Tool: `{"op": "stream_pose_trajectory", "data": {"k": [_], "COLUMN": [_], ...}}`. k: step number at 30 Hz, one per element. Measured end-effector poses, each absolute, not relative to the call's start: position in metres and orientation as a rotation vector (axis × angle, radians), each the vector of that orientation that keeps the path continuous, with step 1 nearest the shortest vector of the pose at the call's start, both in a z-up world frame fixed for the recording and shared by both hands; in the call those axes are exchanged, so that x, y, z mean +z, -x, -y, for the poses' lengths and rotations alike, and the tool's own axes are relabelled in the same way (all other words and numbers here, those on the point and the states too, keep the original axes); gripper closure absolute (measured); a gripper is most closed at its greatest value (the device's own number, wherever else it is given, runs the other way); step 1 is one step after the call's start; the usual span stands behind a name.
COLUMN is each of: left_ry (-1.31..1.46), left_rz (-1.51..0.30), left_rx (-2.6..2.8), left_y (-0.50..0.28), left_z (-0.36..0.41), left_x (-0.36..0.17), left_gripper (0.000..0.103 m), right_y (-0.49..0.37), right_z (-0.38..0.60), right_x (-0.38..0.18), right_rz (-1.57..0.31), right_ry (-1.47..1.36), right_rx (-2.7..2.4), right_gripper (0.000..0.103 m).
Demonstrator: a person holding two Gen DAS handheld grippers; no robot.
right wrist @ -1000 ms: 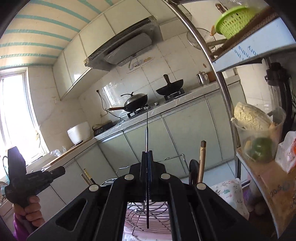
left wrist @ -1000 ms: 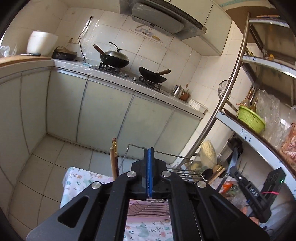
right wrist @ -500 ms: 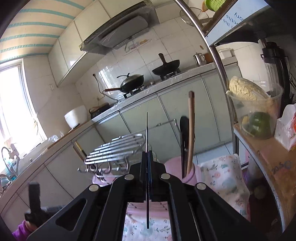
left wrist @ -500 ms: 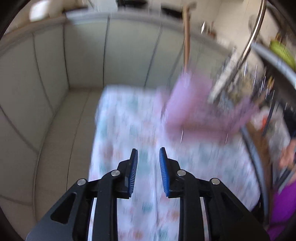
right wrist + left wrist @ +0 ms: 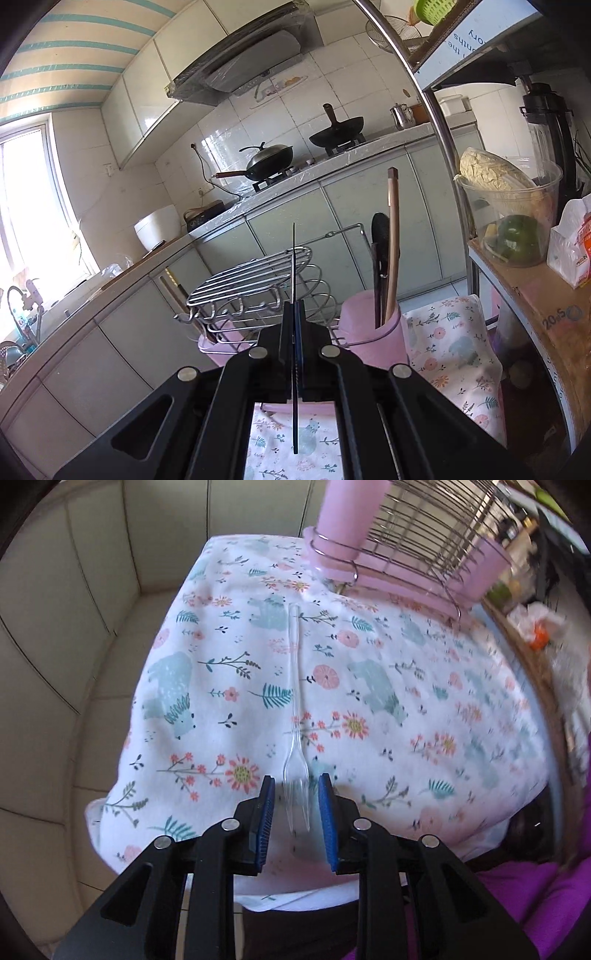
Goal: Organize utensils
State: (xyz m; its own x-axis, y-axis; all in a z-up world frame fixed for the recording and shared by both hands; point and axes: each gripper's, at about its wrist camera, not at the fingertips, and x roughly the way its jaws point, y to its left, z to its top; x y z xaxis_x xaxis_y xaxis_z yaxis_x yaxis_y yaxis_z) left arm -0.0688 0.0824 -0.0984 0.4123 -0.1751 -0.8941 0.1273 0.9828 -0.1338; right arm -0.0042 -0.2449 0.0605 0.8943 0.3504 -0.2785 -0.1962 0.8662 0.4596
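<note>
Straddles, with the left hand-held gripper (image 5: 296, 812) partly open and tipped steeply down, the tine end of a clear plastic fork (image 5: 294, 686), one blue pad on each side and neither touching it: probably lined up so that a squeeze catches the widest part of so thin a thing. Leaves the fork flat on the table under its white floral cloth (image 5: 221, 701), handle pointing away toward the wire dish rack in a pink plastic tray (image 5: 424, 517) at the far edge, well apart from the tines. Clamps, with the right hand-held gripper (image 5: 295, 314) fully closed, a thin dark flat utensil (image 5: 293, 258) seen edge-on, too slim to name. Holds it upright and clear of the table, seemingly ready for dropping into the pink plastic cup (image 5: 373, 332) just beyond, where a black spatula (image 5: 380, 236) and a brown wooden stick (image 5: 392, 221) already stand handle-down.
</note>
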Motion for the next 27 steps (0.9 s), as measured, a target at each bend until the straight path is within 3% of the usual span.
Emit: {"op": "stream_pose_trajectory", "data": {"k": [5, 7, 12, 27], "left_ry": [0.003, -0.01, 0.026, 0.028], "left_rz": [-1.114, -1.108, -1.056, -0.688], "left_rx": [-0.167, -0.15, -0.133, -0.237], "left_y": [0.077, 0.079, 0.082, 0.086], "left_z": [-0.078, -0.078, -0.085, -0.081], "left_x": [-0.099, -0.097, -0.084, 0.057], "left_gripper": [0.079, 0.09, 0.092, 0.092], "right_y": [0.012, 0.014, 0.021, 0.029], "right_z": [0.242, 0.243, 0.247, 0.255], "right_x": [0.06, 0.06, 0.062, 0.069], "right_rz": [-0.371, -0.37, -0.357, -0.336], "right_ry": [-0.435, -0.434, -0.443, -0.451], "right_rx": [0.305, 0.306, 0.309, 0.307], "right_gripper": [0.102, 0.102, 0.102, 0.102]}}
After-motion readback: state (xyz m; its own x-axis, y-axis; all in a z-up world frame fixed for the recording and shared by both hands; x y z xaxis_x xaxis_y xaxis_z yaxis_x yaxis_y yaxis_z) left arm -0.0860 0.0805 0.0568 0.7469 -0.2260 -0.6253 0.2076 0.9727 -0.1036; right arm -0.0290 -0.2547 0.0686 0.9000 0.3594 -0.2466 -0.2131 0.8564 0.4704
